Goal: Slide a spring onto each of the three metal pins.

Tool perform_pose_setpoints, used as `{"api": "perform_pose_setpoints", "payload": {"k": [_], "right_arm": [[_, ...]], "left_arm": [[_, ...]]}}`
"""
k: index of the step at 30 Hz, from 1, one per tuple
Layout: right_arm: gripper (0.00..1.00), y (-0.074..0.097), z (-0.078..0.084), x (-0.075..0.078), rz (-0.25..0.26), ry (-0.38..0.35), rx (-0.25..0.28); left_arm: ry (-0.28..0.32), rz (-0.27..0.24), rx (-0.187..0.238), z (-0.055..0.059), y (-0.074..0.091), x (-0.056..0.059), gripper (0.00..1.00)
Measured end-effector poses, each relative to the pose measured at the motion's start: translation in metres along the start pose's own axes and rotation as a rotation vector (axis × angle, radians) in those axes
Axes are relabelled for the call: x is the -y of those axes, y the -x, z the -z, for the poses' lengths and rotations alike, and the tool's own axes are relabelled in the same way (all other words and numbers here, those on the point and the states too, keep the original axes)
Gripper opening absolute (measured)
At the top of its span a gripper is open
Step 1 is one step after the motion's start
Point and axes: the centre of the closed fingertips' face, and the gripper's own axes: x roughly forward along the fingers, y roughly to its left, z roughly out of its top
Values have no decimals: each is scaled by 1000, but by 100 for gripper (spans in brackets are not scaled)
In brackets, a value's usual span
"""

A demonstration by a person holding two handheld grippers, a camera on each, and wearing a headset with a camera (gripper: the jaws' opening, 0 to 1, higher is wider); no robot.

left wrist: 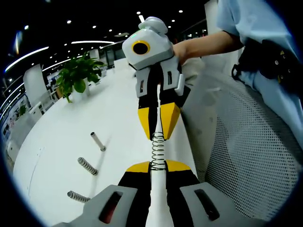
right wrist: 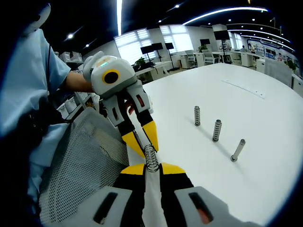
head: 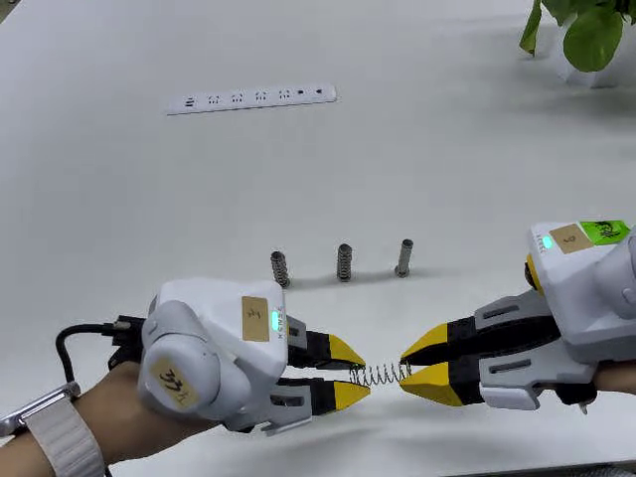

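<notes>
White table (head: 119, 199) carries two sprung pins (head: 344, 262) and one bare pin (head: 404, 257). Left tool (head: 358, 375) and right tool (head: 409, 371) both pinch one spring (head: 381, 375) near the front edge; a mistimed release could fling it off.

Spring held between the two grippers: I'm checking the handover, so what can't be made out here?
- Both ends of the spring: hidden inside the tips of the left gripper and right gripper, every view.
- Bases of the left pin and middle pin: too small to make out, head view.
- Power strip markings: too small, head view.
</notes>
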Motion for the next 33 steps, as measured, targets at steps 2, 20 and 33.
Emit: {"api": "perform_pose_setpoints", "payload": {"k": [2,20,33], "right_arm": [[12,0,0,0,0,6,-3],[12,4,-14,-2,51,139,-102],[12,-3,-17,-4,58,266,-218]], "left_arm": [[5,0,0,0,-1,0,10],[62,-9,-23,-2,-10,-1,10],[90,-17,-38,1,-17,-2,10]]}}
